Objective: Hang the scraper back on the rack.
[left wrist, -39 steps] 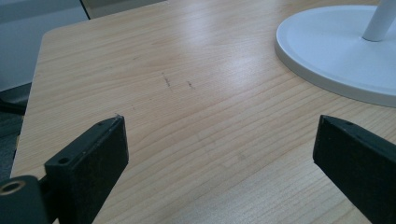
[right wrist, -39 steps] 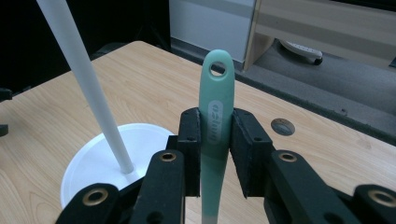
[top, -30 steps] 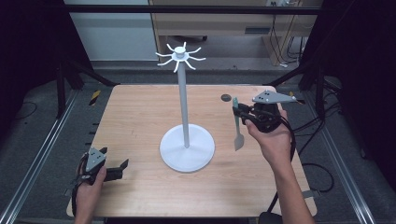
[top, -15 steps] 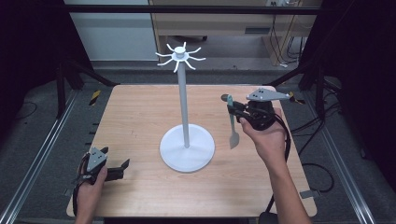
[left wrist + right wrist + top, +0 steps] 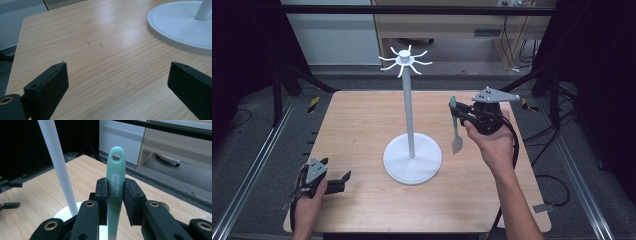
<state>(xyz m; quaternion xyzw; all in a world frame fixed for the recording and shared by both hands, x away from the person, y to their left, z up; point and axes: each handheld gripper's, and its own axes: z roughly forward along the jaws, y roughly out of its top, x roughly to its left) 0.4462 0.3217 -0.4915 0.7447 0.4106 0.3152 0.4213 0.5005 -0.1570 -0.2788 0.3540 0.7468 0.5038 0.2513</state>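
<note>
Wooden tabletop (image 5: 362, 130) carries a white stand (image 5: 411, 100) with a round base, a tall post and a ring of hooks (image 5: 405, 59) at its crown; dark floor, rails and a pale cabinet lie beyond the far edge. At the near left corner the left gripper (image 5: 343, 177) rests low on the tabletop, jaws spread wide with nothing between them; the left gripper view confirms bare wood between the jaws and the base of the stand (image 5: 180, 27) ahead to the right. To the right of the post, the right gripper (image 5: 460, 112) is raised above the tabletop and clamped on a pale green spatula (image 5: 455, 127). The utensil hangs roughly upright: handle end up, blade down, clear of the tabletop and apart from the post. In the right gripper view the jaws close on both sides of the spatula handle (image 5: 116, 180), and the hanging hole (image 5: 116, 157) at its tip stands free above them, with the post (image 5: 58, 167) to the left. Judged progress: pickup is complete and the utensil is lifted. Remaining work appears to be raising the hanging hole to hook height, threading it over one hook, and releasing. No hook carries anything yet.
</note>
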